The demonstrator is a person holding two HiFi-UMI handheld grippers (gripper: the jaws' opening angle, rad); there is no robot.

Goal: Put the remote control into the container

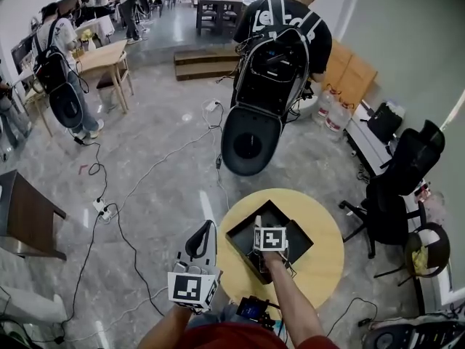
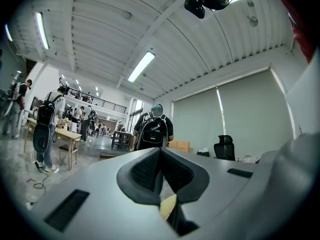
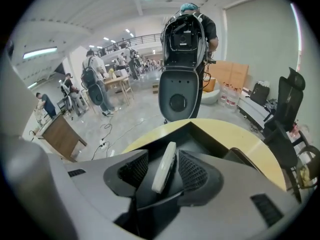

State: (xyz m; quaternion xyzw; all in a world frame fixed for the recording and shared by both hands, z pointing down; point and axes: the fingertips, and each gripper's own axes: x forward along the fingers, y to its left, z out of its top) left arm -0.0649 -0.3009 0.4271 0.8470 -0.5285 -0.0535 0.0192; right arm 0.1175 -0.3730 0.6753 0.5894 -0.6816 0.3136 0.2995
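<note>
A white remote control (image 3: 164, 174) stands on edge between the jaws of my right gripper (image 3: 164, 157), above the black square container (image 3: 202, 134). A gap shows on its left side, and it leans towards the right pad (image 3: 192, 171); the pads do not press it. In the head view the right gripper (image 1: 259, 227) hangs over the container (image 1: 245, 233) on the round yellow table (image 1: 327, 262). My left gripper (image 1: 203, 240) is held off the table's left edge, pointing up and away, with its pads closed together and nothing in them (image 2: 160, 156).
A person with a large black backpack rig (image 1: 270, 71) stands just beyond the table. A black office chair (image 1: 399, 177) is at the right. Cables and a power strip (image 1: 102, 208) lie on the floor at the left, beside a dark wooden table (image 1: 22, 213).
</note>
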